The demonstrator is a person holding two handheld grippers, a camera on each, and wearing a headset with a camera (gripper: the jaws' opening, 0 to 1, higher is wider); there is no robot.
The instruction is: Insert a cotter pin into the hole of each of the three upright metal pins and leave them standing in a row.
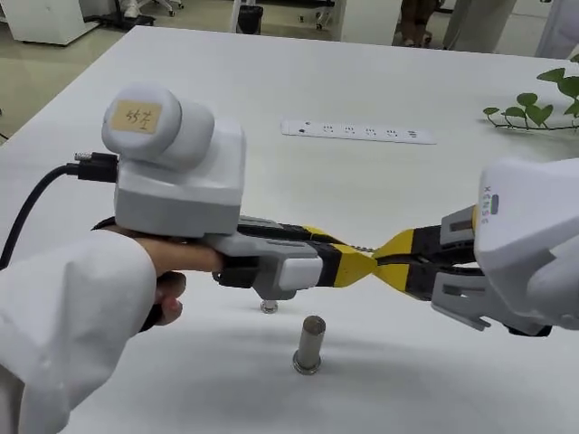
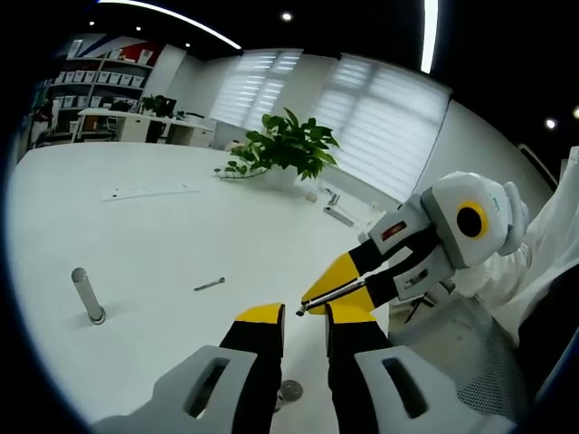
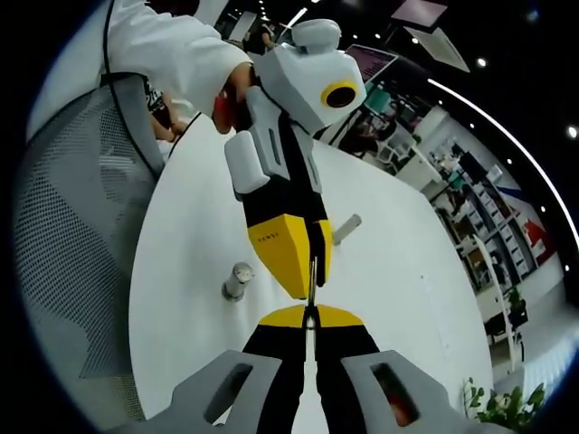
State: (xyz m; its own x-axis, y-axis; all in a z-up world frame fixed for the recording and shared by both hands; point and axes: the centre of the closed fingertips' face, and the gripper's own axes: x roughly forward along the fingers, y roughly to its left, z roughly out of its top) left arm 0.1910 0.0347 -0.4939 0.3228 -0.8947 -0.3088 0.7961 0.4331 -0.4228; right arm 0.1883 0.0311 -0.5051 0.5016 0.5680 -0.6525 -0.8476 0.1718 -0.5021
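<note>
Where both tools meet tip to tip over the white laminate table (image 1: 380,190):

- Left gripper (image 2: 305,318): grey body, black jaws with yellow tips, held in a white-sleeved hand (image 1: 172,289). The jaws are parted, with a clear gap between them.
- Right gripper (image 3: 309,318): same make. The jaws are pressed together on a thin silvery wire cotter pin (image 3: 312,276). The pin juts forward to the left gripper's yellow tips, with its free end at the gap between them. Whether it touches them cannot be told.
- Short upright grey steel cylinder pin (image 1: 309,342): flanged at the base, standing on the table just below and in front of the meeting tips.
- Second steel pin (image 1: 269,306): mostly hidden under the left gripper, with little more than its base showing.
- Loose cotter pin (image 2: 209,285): lying flat on the table, well apart from both grippers.
- White power strip (image 1: 357,132): lying flat on the far side of the table.
- Green leafy plant (image 1: 543,104): at the far right edge.
</note>
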